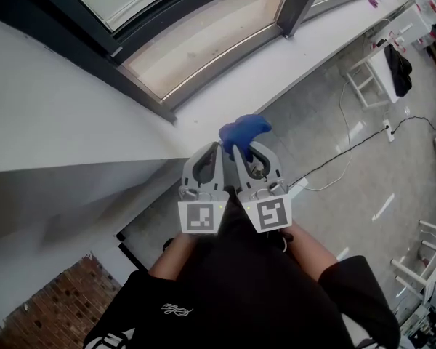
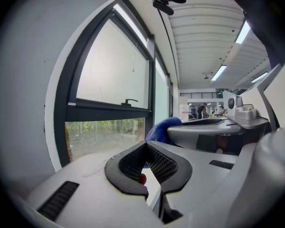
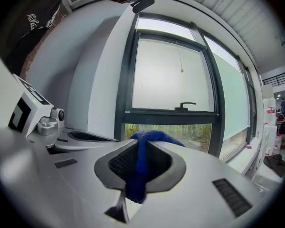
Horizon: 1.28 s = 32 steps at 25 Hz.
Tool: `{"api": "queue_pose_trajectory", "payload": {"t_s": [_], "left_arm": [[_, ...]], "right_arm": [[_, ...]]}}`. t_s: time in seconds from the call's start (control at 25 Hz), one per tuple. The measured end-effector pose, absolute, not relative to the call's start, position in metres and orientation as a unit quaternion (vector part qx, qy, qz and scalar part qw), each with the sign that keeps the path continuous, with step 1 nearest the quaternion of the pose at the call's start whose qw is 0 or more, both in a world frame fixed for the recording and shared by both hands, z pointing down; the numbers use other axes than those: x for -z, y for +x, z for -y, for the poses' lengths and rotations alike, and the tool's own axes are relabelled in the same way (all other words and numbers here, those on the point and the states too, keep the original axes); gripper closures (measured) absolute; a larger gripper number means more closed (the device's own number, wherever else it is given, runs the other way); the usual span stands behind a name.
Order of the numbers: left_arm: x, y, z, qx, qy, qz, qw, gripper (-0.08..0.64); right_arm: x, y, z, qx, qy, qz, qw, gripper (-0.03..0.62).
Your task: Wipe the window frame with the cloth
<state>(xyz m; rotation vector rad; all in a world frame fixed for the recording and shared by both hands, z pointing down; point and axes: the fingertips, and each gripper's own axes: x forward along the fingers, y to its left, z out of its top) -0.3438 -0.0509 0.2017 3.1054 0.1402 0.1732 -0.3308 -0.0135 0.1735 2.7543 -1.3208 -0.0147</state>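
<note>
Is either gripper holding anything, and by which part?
The right gripper pinches the blue cloth across a bunched fold, ends showing both sides of the jaws. The left gripper is shut on nothing.

The cloth (image 3: 140,167) is deep blue and soft, bunched into a crumpled wad. It is clamped between the closed jaws of the right gripper (image 1: 240,152); one fold hangs down between the jaws, and the rest bulges out past their tips (image 1: 244,130). It is held up in the air on the near side of the window, not touching it. The window frame (image 3: 169,113) is dark, with a horizontal bar carrying a handle and slim uprights. Its lower rail (image 1: 149,102) runs along the far edge of a white sill (image 1: 225,97).
</note>
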Motion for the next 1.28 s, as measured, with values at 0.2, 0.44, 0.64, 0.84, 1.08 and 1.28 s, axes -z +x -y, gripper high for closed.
{"api": "queue_pose_trajectory", "payload": {"t_s": [0.2,0.44,0.64,0.84,1.08,1.28], "left_arm": [[-0.203,-0.343,0.049,-0.054,0.997,-0.057,0.004,0.555],[-0.203,-0.337,0.04,-0.056,0.997,-0.045,0.004,0.555],[-0.201,-0.313,0.034,-0.056,0.998,-0.023,-0.004,0.555],[-0.201,-0.284,0.016,-0.056,0.998,0.004,-0.01,0.555],[-0.203,-0.247,-0.012,-0.067,0.997,0.033,-0.02,0.555],[-0.204,-0.221,-0.034,-0.079,0.995,0.053,-0.03,0.555]], "right_arm": [[-0.176,-0.333,0.013,-0.002,0.903,0.427,0.042,0.558],[-0.177,-0.327,0.001,-0.005,0.9,0.434,0.039,0.558],[-0.173,-0.3,-0.006,0.004,0.891,0.453,0.03,0.558],[-0.171,-0.272,-0.021,0.012,0.877,0.481,0.022,0.558],[-0.173,-0.229,-0.053,0.009,0.861,0.508,0.022,0.558],[-0.177,-0.198,-0.079,0.009,0.852,0.524,0.025,0.558]]}}
